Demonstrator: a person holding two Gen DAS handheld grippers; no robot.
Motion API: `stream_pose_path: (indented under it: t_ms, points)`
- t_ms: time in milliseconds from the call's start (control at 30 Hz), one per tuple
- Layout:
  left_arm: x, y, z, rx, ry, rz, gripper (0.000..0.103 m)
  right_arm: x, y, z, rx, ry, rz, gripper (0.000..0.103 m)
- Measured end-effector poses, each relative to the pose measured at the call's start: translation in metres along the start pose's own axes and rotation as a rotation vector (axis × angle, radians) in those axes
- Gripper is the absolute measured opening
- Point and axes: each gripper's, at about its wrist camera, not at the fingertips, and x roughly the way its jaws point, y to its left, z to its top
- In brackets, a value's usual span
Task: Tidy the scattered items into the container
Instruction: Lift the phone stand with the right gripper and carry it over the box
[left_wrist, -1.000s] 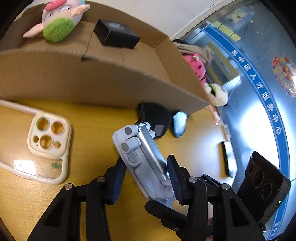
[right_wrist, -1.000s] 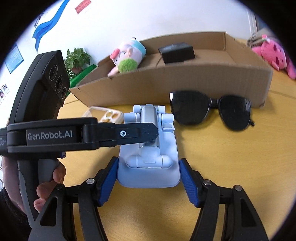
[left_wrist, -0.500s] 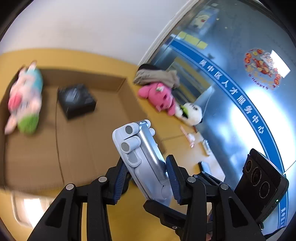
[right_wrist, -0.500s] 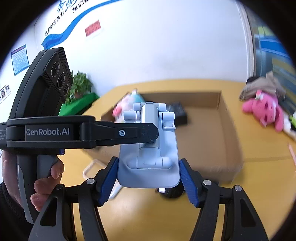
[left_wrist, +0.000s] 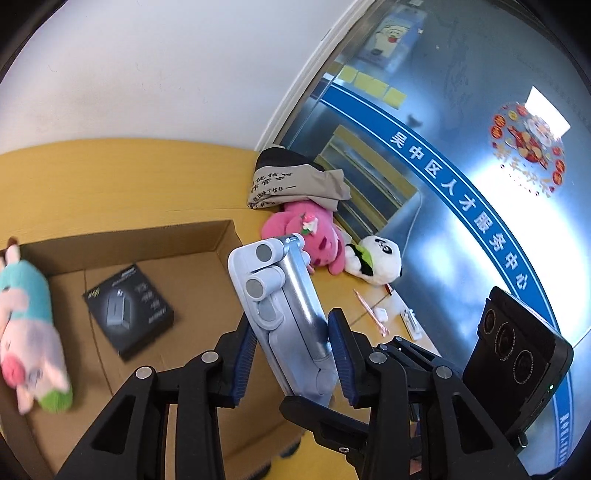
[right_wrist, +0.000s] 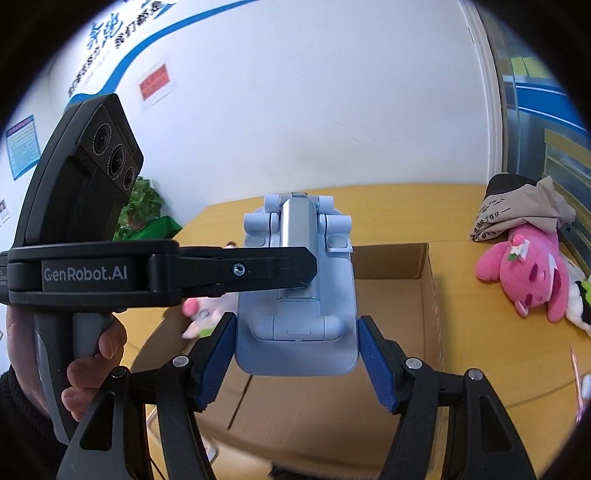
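Both grippers hold one pale blue folding phone stand (left_wrist: 284, 317) in the air above the cardboard box (left_wrist: 207, 236). My left gripper (left_wrist: 291, 354) is shut on its thin edges. My right gripper (right_wrist: 297, 354) is shut on its wide base, and the stand shows there too (right_wrist: 297, 295). The left gripper's finger (right_wrist: 236, 271) crosses the right wrist view and presses the stand's face. Inside the box lie a black small box (left_wrist: 129, 310) and a pig plush (left_wrist: 29, 328).
The box (right_wrist: 428, 280) sits on a yellow wooden table (left_wrist: 110, 173). To its right lie a pink plush (left_wrist: 306, 240), a panda plush (left_wrist: 376, 262), a folded cloth bag (left_wrist: 295, 181) and a pen (left_wrist: 369, 310). A glass wall runs along the table's right side.
Both grippers have lifted the phone stand off the table and carried it up over the box. The sunglasses and phone case have dropped out of view.
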Motion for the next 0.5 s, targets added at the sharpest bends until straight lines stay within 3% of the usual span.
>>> stream_pose_path:
  t_ms: [200, 500]
  points:
    - [0.056, 0.049, 0.021, -0.104, 0.063, -0.043, 0.039, 0.051, -0.031, 0.018, 0.041, 0.09, -0.021, 0.065]
    - [0.134, 0.111, -0.011, -0.257, 0.21, -0.056, 0.038, 0.132, -0.068, -0.015, 0.119, 0.294, -0.052, 0.065]
